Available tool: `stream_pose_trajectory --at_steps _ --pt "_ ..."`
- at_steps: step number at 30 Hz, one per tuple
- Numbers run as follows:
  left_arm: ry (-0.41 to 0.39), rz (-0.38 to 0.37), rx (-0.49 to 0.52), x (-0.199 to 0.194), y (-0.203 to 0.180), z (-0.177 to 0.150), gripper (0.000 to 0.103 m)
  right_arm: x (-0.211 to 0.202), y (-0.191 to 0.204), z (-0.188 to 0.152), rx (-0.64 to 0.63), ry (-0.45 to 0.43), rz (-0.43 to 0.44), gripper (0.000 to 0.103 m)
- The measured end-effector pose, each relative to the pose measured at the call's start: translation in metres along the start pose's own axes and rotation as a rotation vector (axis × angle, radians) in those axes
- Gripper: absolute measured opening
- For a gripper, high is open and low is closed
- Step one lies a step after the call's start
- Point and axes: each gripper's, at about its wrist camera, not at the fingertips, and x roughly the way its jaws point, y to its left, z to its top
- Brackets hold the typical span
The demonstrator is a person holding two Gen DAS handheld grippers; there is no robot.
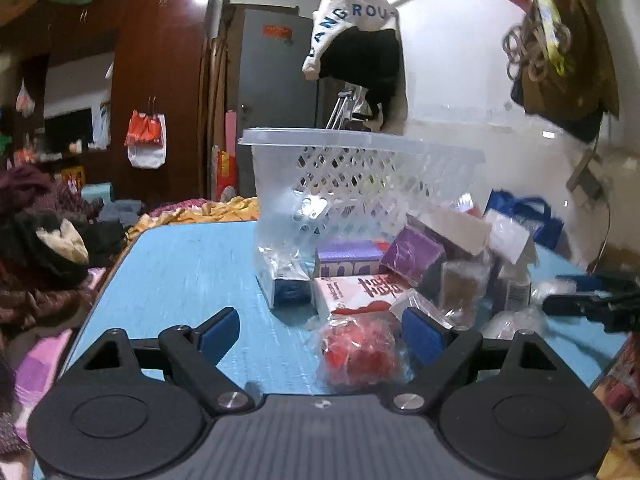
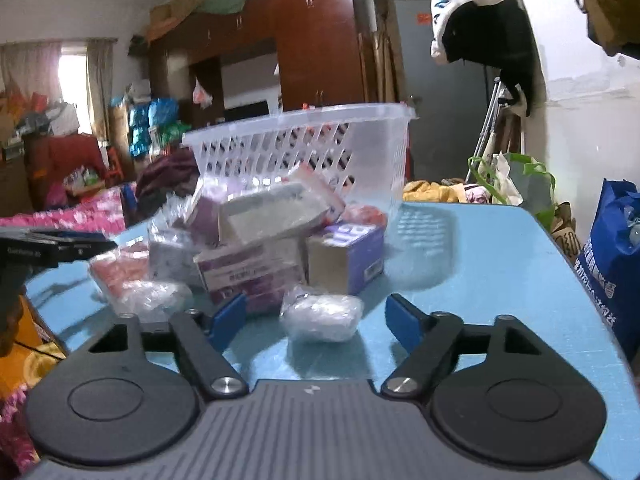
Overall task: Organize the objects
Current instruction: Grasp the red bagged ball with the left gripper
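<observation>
Wide-open left gripper [image 1: 320, 334] beside red packet [image 1: 357, 354], right gripper [image 2: 316, 316] open around white packet [image 2: 322, 317], neither gripping; crinkly wrap likely slipping from pads.

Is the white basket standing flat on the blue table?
No, the white basket is tipped, leaning on the pile of boxes.

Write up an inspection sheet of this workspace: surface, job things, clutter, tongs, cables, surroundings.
Surface: blue table, bare at its near edges.
Job things: basket standing behind a pile of boxes; red packet and white packet lying in front.
Clutter: nothing seen apart from the pile.
Tongs: left tongs open, red packet between them; right tongs open around the white packet, neither gripped.
Cables: nothing seen.
Surroundings: wardrobe, clothes heaps, blue bag.
</observation>
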Motion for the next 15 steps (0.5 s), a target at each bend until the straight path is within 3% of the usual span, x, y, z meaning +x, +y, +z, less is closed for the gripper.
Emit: stream_pose_trajectory --at_steps 9,12,14,15 --pt "0.018 0.029 0.056 0.003 -0.017 -0.019 0.091 0.003 0.0 -0.005 -0.009 0.004 -0.012 0.05" --pt "0.011 0.039 0.065 0.005 -0.023 -0.02 0.09 0.001 -0.001 -0.005 -0.003 0.0 -0.008 0.048" --pt "0.0 0.04 0.064 0.004 -0.025 -0.021 0.086 0.001 -0.001 -0.005 -0.004 -0.002 -0.012 0.048" --pt "-0.009 0.04 0.064 0.003 -0.025 -0.021 0.078 0.0 -0.002 -0.005 -0.004 -0.004 -0.012 0.048"
